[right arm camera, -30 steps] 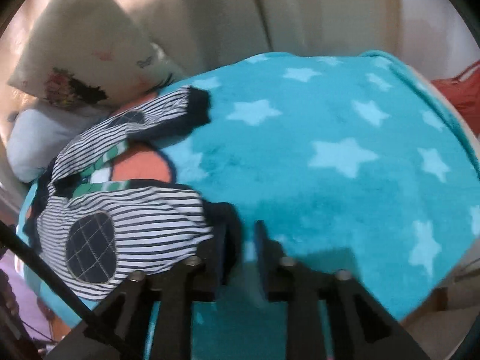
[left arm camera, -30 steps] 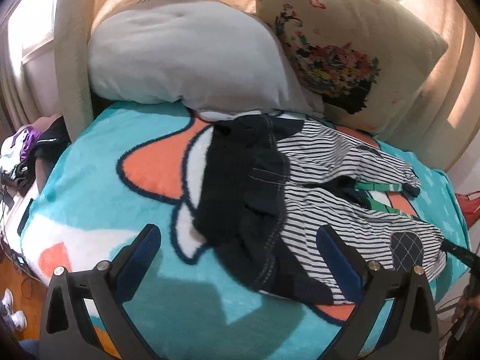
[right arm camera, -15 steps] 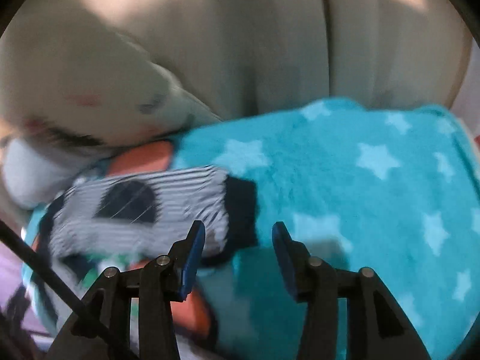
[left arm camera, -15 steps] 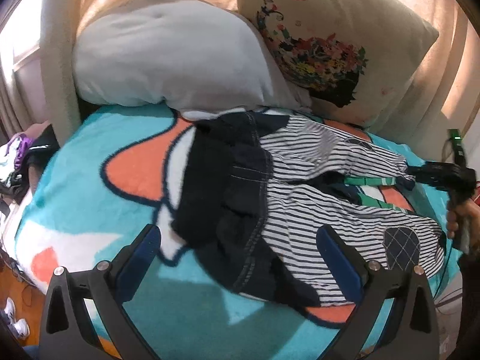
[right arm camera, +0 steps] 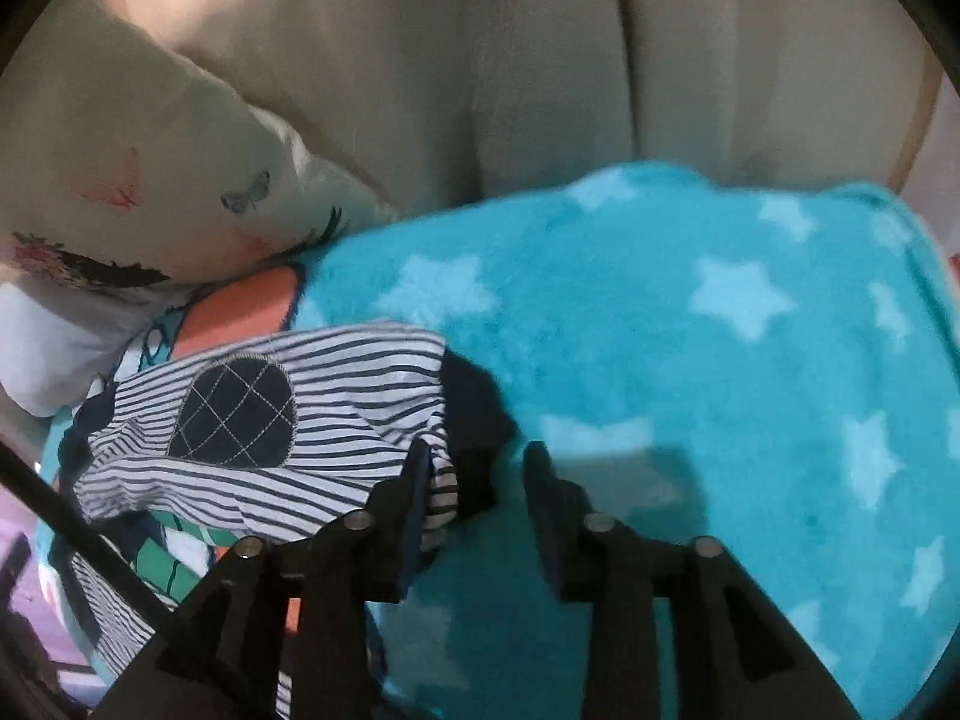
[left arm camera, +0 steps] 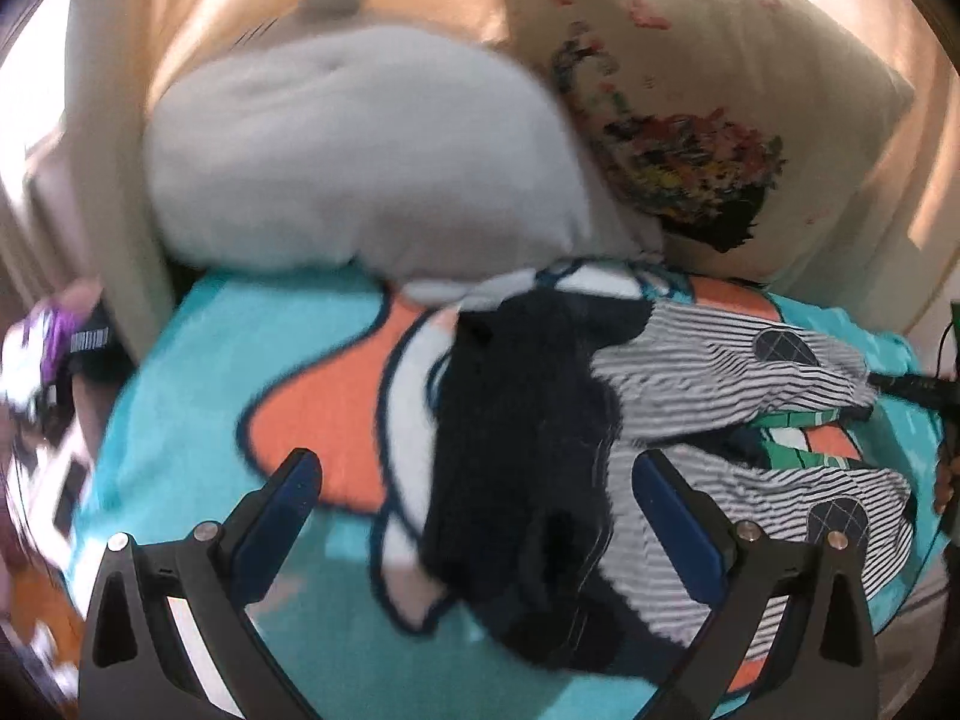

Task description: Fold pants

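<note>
Striped pants with a dark navy waist lie crumpled on a teal blanket. My left gripper hovers open above the navy waist and holds nothing. In the right wrist view, a striped leg with a quilted navy knee patch ends in a dark cuff. My right gripper straddles that cuff; its jaws are closing, with a gap still showing beside the right finger. The left wrist view shows the right gripper at the end of the far leg.
A grey cushion and a floral pillow lean against the beige backrest behind the pants. The starred part of the blanket stretches to the right. Clutter lies off the left edge. A hand shows at the far right.
My right gripper left the near leg's cuff, swung over to the far leg's cuff and widened around it. My left gripper shifted and the view blurred; the pants look nearer.
</note>
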The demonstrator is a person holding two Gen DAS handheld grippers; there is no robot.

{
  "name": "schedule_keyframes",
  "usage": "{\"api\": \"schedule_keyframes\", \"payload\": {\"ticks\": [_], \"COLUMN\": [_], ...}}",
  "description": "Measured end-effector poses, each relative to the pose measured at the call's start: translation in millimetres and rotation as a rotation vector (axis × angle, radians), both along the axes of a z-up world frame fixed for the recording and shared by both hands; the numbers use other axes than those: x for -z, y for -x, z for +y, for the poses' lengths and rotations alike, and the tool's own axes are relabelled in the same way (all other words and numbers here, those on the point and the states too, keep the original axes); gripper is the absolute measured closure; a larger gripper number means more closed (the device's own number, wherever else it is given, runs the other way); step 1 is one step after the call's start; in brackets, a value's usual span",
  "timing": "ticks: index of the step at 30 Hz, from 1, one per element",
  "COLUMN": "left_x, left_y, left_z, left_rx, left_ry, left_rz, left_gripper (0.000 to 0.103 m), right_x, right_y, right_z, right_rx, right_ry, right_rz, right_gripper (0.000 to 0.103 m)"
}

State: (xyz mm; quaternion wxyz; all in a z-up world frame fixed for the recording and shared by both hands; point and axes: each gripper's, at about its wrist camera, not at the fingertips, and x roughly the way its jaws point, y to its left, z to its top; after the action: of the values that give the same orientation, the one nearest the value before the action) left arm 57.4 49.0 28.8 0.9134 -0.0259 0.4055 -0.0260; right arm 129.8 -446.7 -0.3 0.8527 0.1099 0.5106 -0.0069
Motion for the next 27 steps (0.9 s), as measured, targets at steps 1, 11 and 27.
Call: {"api": "schedule_keyframes", "payload": {"ticks": [1, 11, 27], "left_x": [-2, 17, 67], "left_y": [-4, -113, -183], "left_z": [-4, -59, -92], "left_rx": [0.025, 0.353, 0.548], "left_ry": [-0.015, 0.015, -0.016], "left_rz": [-0.009, 0.079, 0.238], "left_gripper": [0.000, 0.016, 0.017], "right_x": [-7, -23, 27], "right_y": [3, -36, -94], "right_z": [-2, 46, 81], "right_rx": [0.006, -0.267, -0.502], "right_ry": [0.013, 0.072, 0.111], "right_rz": [-0.017, -0.067, 0.024], "right_gripper": [0.059, 0.056, 0.039]}}
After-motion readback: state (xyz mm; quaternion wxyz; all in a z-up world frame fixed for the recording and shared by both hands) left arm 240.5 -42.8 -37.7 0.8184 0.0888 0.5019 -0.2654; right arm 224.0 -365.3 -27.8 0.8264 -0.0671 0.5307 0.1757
